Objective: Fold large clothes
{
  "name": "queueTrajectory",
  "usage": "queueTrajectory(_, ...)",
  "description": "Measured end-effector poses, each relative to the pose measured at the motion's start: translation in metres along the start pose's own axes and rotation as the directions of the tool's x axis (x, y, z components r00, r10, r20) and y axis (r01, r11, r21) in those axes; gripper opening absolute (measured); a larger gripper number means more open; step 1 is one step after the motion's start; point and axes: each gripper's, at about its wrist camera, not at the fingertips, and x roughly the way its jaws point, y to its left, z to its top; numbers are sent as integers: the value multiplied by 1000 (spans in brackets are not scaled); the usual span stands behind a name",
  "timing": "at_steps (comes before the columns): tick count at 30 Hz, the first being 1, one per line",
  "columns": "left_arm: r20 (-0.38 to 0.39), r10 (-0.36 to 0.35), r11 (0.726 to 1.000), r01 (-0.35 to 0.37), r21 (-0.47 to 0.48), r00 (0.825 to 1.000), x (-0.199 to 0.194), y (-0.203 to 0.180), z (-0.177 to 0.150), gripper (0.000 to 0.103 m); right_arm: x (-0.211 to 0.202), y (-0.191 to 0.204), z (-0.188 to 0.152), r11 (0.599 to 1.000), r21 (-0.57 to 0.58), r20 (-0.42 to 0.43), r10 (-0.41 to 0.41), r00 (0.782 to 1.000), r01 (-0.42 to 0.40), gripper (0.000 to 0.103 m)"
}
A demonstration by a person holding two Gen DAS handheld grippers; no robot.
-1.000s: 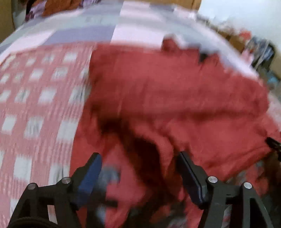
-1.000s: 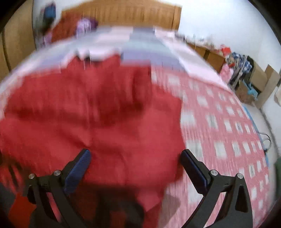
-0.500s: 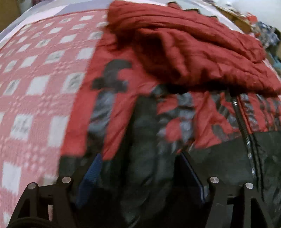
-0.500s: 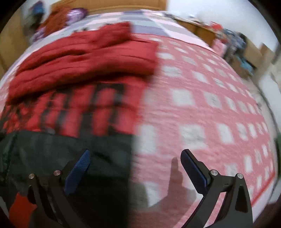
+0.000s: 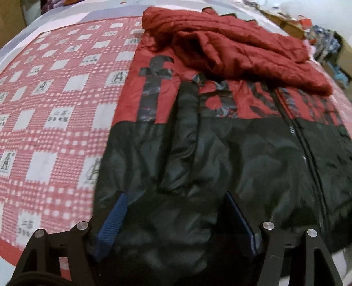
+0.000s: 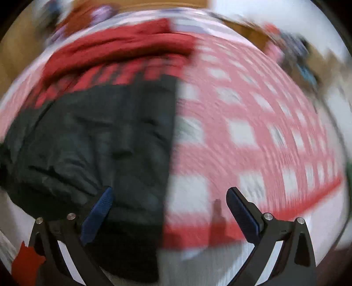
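Note:
A large padded jacket point(image 5: 231, 154) lies on the bed, black in its near half and red with dark lettering farther off. Its red upper part point(image 5: 231, 50) is folded back in a heap at the far end. A zip point(image 5: 308, 158) runs down the front. My left gripper point(image 5: 176, 198) stands open over the jacket's black near-left part, nothing between its fingers. In the blurred right wrist view my right gripper point(image 6: 169, 193) stands open over the right edge of the jacket point(image 6: 99, 136), its left finger above the black cloth and its right finger above the bedspread.
The bed carries a red-and-white checked bedspread point(image 5: 48, 105), which also shows to the jacket's right point(image 6: 253, 136). Boxes and clutter point(image 5: 325, 41) stand beside the bed at the far right. A wooden headboard point(image 6: 154, 3) is at the far end.
Both grippers have drawn back along the jacket, from over its red upper part to over its black near half. More of the jacket and bedspread shows now. Both stayed open.

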Motion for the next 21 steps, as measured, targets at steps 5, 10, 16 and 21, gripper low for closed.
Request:
queueTrajectory(5, -30, 4, 1000, -5, -30, 1000, -21, 34, -21, 77, -45, 9, -30, 994, 2, 33, -114, 993, 114, 102)
queueTrajectory(10, -50, -13, 999, 10, -44, 999, -42, 57, -51, 77, -66, 28, -51, 988, 31, 47, -154, 987, 153, 102)
queueTrajectory(16, -86, 2, 1000, -3, -10, 996, -36, 64, -77, 77, -71, 40, -90, 980, 35, -2, -197, 980, 197, 102)
queueTrajectory(21, -78, 29, 999, -30, -11, 997, -21, 61, -76, 77, -59, 37, -95, 973, 55, -10, -223, 975, 223, 102)
